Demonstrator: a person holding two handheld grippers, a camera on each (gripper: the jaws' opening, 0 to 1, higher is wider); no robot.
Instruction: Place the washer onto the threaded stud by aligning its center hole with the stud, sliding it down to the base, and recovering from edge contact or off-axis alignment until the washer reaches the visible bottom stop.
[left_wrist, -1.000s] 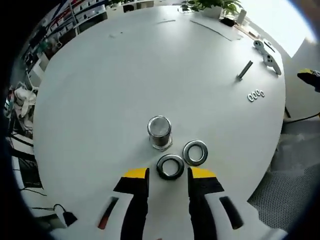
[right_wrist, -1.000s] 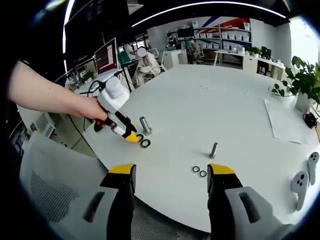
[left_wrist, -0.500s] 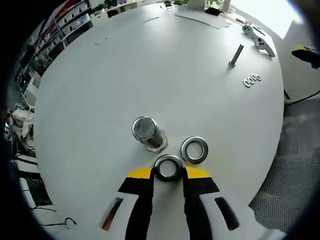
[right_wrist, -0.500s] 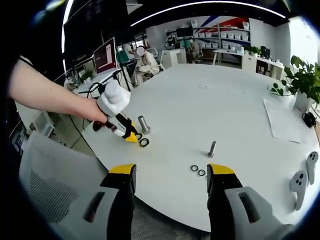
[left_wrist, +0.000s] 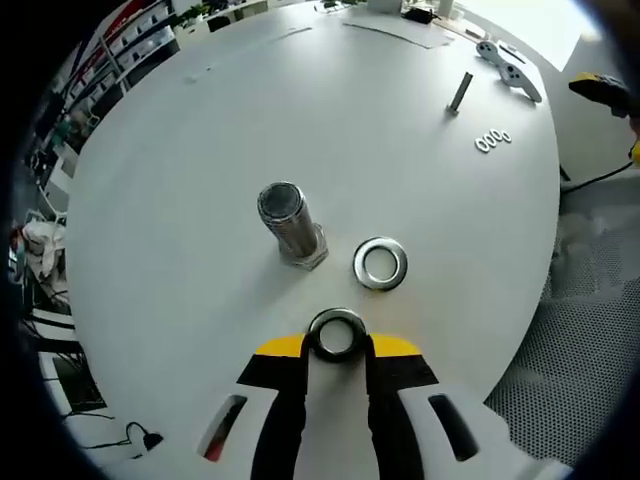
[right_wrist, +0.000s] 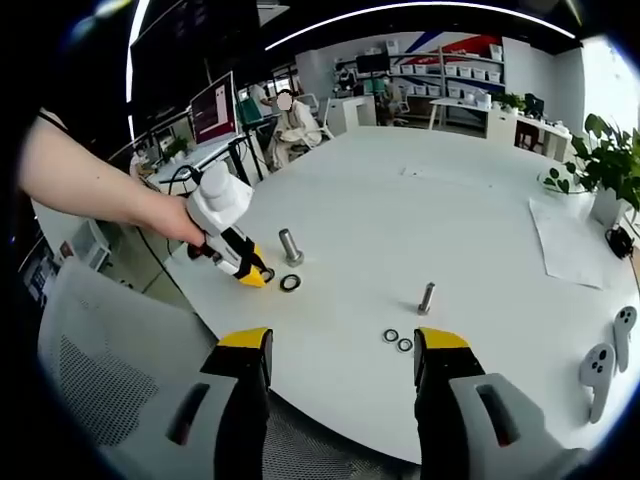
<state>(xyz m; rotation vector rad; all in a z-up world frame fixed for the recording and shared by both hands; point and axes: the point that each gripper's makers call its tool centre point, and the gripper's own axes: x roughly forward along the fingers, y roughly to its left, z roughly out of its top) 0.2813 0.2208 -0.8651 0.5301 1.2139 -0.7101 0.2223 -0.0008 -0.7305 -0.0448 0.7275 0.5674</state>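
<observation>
In the left gripper view my left gripper (left_wrist: 337, 346) is shut on a steel washer (left_wrist: 336, 334), held flat between the yellow-tipped jaws and lifted off the white table (left_wrist: 200, 150). The threaded stud (left_wrist: 286, 223) stands upright on its hex base just ahead and to the left. A second washer (left_wrist: 380, 263) lies flat right of the stud. In the right gripper view my right gripper (right_wrist: 335, 345) is open near the table edge; far off to the left I see the left gripper (right_wrist: 258, 276) in a hand, the stud (right_wrist: 291, 246) and the lying washer (right_wrist: 291, 283).
A smaller stud (right_wrist: 426, 298) and small washers (right_wrist: 398, 341) stand mid-table, seen also as the stud (left_wrist: 459, 92) and washers (left_wrist: 491, 141) at top right. Two white controllers (left_wrist: 505, 66) lie beyond. A plant (right_wrist: 610, 165), paper sheet (right_wrist: 575, 245) and a chair (right_wrist: 110, 370) border the table.
My left gripper closed on the nearer washer and lifted it back from the table; the stud and second washer now sit farther ahead. The right gripper has stayed in place.
</observation>
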